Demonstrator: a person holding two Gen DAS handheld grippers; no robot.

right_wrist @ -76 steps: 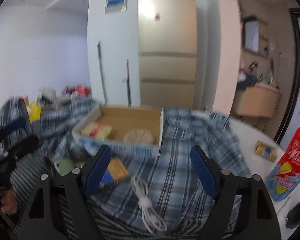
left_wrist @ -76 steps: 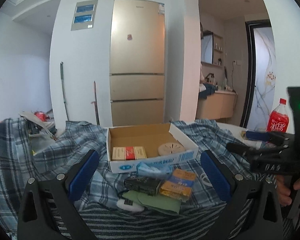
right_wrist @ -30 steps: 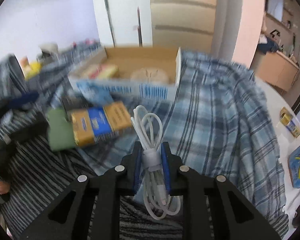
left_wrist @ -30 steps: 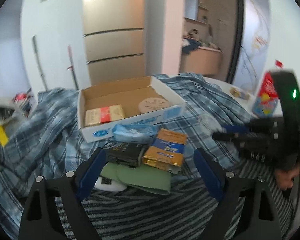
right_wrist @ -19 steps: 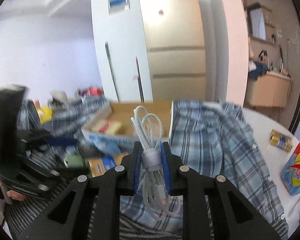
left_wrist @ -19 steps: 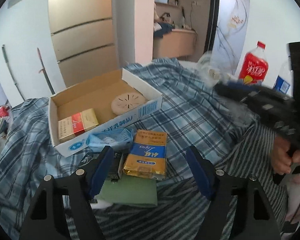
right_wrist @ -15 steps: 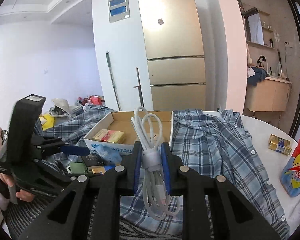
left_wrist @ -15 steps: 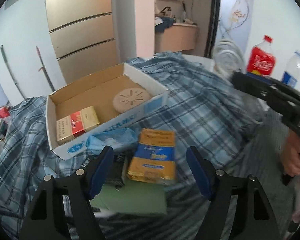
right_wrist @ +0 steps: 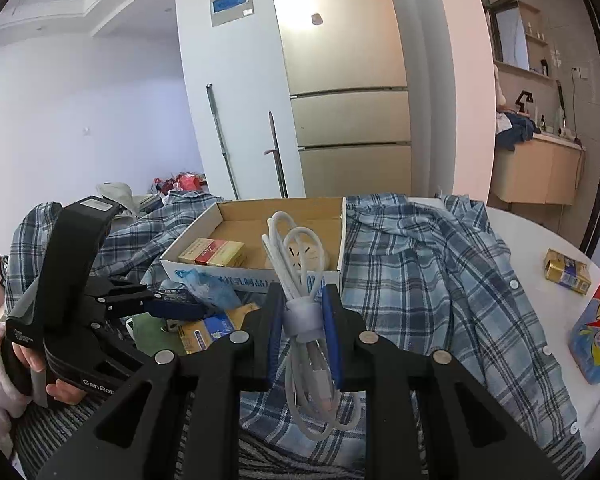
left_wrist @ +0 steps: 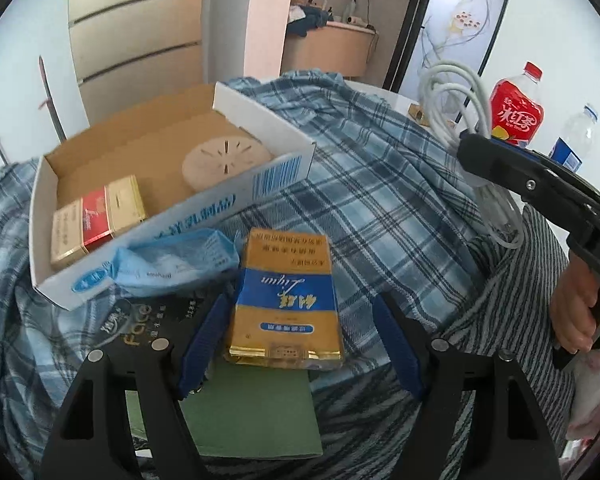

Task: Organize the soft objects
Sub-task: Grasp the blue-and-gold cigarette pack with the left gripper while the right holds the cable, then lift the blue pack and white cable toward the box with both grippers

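Observation:
My right gripper (right_wrist: 303,322) is shut on a coiled white cable (right_wrist: 296,272) and holds it above the plaid shirt (right_wrist: 432,280); the cable also shows in the left wrist view (left_wrist: 460,92). My left gripper (left_wrist: 300,334) is open, its blue pads on either side of a yellow and blue packet (left_wrist: 286,294) that lies on a green pouch (left_wrist: 256,412). An open cardboard box (left_wrist: 268,176) behind holds a red and gold pack (left_wrist: 96,216) and a round beige disc (left_wrist: 226,160).
A blue plastic wrapper (left_wrist: 172,264) and a black packet (left_wrist: 140,316) lie by the box. A red drink bottle (left_wrist: 516,108) and a clear bottle (left_wrist: 572,140) stand at the right. A small gold pack (right_wrist: 568,272) lies on the white table. A striped cloth (left_wrist: 480,320) covers the front.
My left gripper has moved forward and down so its pads flank the yellow and blue packet. My right gripper still holds the cable, raised and nearly still.

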